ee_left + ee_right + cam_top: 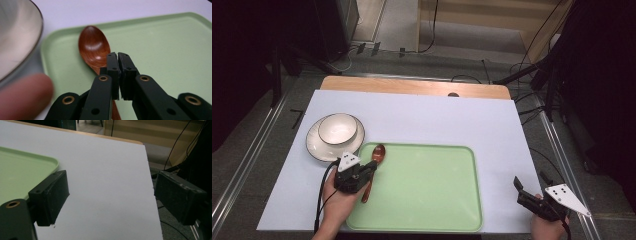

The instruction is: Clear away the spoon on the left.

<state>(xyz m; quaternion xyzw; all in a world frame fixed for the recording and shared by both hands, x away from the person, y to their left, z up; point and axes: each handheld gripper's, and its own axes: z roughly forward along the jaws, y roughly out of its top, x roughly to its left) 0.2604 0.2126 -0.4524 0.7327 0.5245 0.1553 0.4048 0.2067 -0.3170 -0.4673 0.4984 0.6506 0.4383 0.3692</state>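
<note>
Left claw [117,56] closed above a wooden spoon's [93,47] neck at frame centre, gripping nothing; spoon likely light, rigid, smooth; grasp mid-handle.

The high view looks forward and down from above the person's side, taking in the whole white table [412,107], the green tray [422,185] and the floor beyond. The left gripper view sits low and very near, facing along its closed jaws onto the wooden spoon [93,47] at the tray's far left corner, with the bowl [15,37] rim at its left. The right gripper view looks across bare table from the near right edge. All three share the tray.
</note>
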